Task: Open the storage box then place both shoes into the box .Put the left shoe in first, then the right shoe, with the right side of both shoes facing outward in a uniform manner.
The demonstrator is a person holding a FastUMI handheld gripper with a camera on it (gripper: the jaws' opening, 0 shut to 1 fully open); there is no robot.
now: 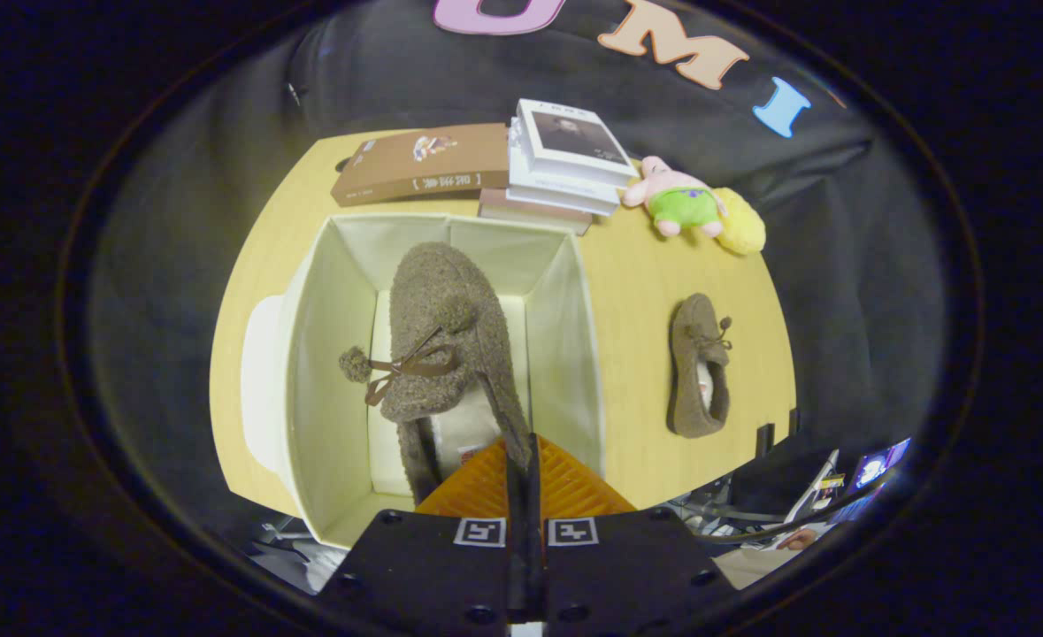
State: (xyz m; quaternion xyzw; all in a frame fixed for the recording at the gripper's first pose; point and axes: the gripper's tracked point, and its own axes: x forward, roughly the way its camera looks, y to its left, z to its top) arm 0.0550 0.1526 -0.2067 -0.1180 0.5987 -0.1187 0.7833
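Jaws [521, 460] clenched on heel rim of left shoe [446, 341], held above open storage box [309, 354], toe pointing away over its interior. Right shoe [698, 367] flat on table [636, 292], well apart, right of box. Beyond box: stacked books [565, 159], brown book [424, 164], plush toy [689, 208].

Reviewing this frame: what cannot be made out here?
- Held shoe in the gripper: its heel is hidden behind the closed jaws.
- Storage box: its floor is mostly covered by that shoe.
- Second shoe on the table: left or right is too small to tell.
- Lower book: hidden under the stack.
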